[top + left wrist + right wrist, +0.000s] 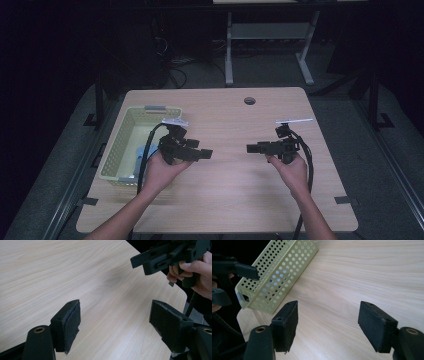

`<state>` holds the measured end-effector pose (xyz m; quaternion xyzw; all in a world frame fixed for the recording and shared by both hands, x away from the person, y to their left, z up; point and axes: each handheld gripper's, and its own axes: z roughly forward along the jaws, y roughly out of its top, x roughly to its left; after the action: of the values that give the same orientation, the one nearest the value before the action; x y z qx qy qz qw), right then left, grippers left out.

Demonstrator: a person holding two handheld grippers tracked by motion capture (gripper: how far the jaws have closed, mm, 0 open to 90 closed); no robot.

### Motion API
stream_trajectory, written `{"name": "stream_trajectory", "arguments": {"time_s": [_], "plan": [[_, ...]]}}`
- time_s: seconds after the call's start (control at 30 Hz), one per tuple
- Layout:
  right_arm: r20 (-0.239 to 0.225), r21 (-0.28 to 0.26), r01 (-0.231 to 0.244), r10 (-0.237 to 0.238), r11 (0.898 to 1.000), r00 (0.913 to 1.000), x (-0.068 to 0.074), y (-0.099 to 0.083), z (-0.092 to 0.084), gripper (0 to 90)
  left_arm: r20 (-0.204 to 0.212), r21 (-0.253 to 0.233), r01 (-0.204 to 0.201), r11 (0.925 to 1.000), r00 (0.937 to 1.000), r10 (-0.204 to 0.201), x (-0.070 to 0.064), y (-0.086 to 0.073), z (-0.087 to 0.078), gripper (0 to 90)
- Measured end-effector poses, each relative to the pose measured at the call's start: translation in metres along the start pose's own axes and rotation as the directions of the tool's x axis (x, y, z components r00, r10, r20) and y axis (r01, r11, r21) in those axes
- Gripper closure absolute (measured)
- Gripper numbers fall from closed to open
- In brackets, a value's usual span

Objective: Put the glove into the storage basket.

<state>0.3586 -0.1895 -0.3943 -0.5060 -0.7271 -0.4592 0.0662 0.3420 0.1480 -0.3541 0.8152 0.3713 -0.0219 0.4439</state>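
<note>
— Dark room all round, and a pale wood counter [235,190] under both my hands. What do you want to know?

— How does your left hand-held gripper [206,154] stand?

— Wide. In the left gripper view its two black pads [72,325] are well apart with bare wood between them, nothing held. It points across the counter toward my right hand-held gripper [251,148], which shows ahead of it and up to the right in that view, gripped by my right hand [197,272].

— And the right one?

— Wide as well. In the right gripper view its pads [375,325] stand far apart over bare wood, touching nothing. The two hand-held grippers face each other, tips apart, with open counter between them.

— Where's the basket?

— The yellow-green perforated basket [120,145] sits just behind and to the outer side of my left hand-held gripper, at the counter's left edge. From the right hand-held gripper it lies ahead and to the left, past the other one's jaws; its holed wall [277,272] shows there. Something light blue [145,152] lies inside it, close beside my left hand [162,172]; I can't tell what it is.

— Anything else on the counter?

— A round hole [249,100] at the far edge, well beyond both hand-held grippers.
</note>
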Motion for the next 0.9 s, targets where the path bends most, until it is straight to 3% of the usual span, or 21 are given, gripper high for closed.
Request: {"name": "stream_trajectory", "arguments": {"time_s": [0.57,0.77,0.9], "plan": [[0.025,-0.039,-0.046,0.047,0.998,0.9986,-0.035,-0.033,-0.033,29.5,0.052,-0.004,-0.037,0.9993,0.9980,0.037,-0.025,-0.009,0.022,24.2],[0.041,-0.012,-0.057,0.057,0.998,0.9975,-0.040,-0.046,-0.038,29.9,0.072,0.000,-0.038,0.9993,0.9967,0.038,-0.032,-0.013,0.032,23.7],[0.064,0.008,-0.033,0.033,0.999,0.9974,-0.042,-0.056,-0.039,29.7,0.104,0.004,-0.021,0.9998,0.9943,0.020,-0.036,-0.019,0.040,23.8]]}}
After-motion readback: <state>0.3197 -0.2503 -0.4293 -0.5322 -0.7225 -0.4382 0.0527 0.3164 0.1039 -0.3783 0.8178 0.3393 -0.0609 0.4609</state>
